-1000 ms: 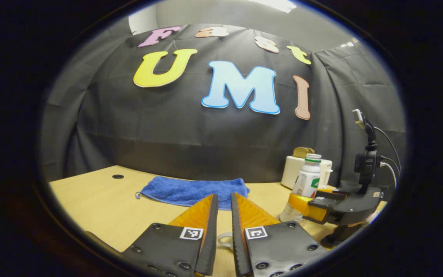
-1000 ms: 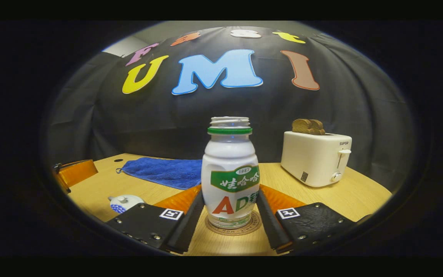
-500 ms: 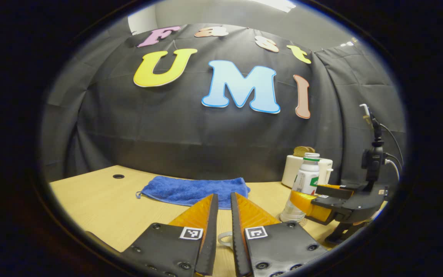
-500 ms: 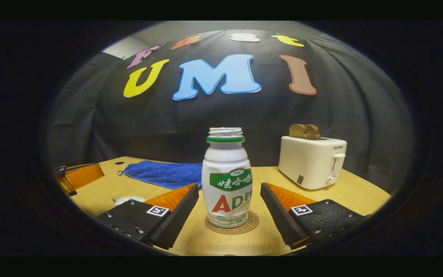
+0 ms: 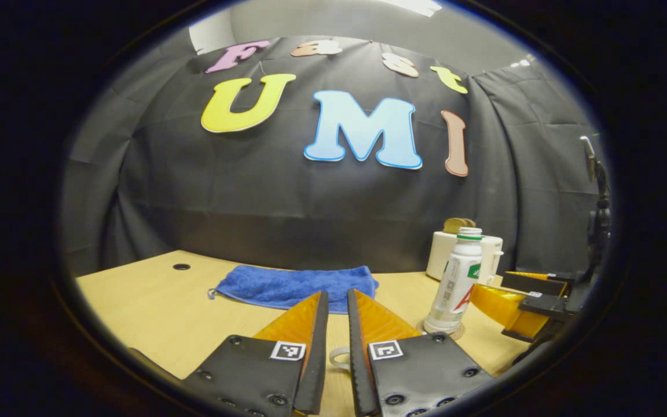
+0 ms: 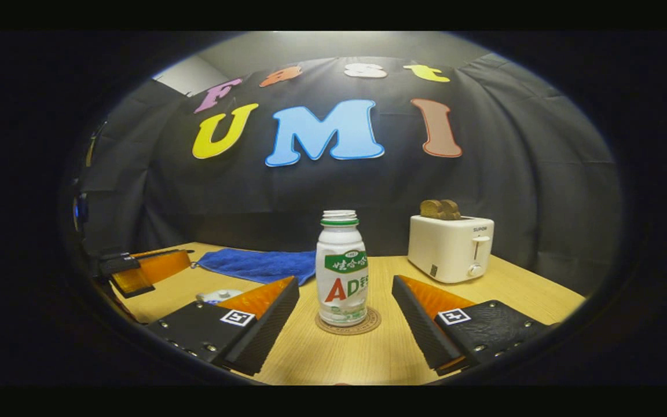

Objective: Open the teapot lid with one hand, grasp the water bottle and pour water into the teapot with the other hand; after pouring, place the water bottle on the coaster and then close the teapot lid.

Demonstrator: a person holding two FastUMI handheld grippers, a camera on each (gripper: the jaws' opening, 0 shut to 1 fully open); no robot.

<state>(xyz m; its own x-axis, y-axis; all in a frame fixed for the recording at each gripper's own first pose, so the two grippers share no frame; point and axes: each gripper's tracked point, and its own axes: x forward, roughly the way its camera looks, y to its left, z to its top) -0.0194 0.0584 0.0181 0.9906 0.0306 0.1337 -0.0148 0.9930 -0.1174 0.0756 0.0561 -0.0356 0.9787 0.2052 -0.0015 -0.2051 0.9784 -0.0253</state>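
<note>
Water bottle [image 6: 341, 267] stands upright on the round coaster [image 6: 348, 323] on the worktop [image 6: 368, 359], cap off, neck open; what it holds can't be told through the white body. In the right gripper view the right tongs [image 6: 345, 289] are spread wide, one finger on each side of the bottle and both clear of it, touching nothing. Same bottle [image 5: 458, 280] in the left gripper view, upright on its coaster [image 5: 455, 332], with the right tongs [image 5: 513, 301] just beside it at the far right, not touching. Left tongs [image 5: 337, 298] are nearly clenched, a thin gap between the fingers; a white ring-shaped part [image 5: 339, 360] sits low between them, likely the lid, but whether both fingers press on it can't be told. In the right gripper view the left tongs [image 6: 148, 267] sit at the far left, and a white rounded piece, probably the teapot [image 6: 217, 296], peeks out behind the right tongs' left finger; whether it is open or covered can't be told. A blue towel [image 6: 261, 263] lies flat at the back of the worktop, near the wall. A white toaster [image 6: 450, 247] stands to the bottle's right, well apart, with two brown bread slices [image 6: 440, 209] sticking up from its slots. A small dark hole [image 5: 181, 267] marks the worktop's far left corner.
</note>
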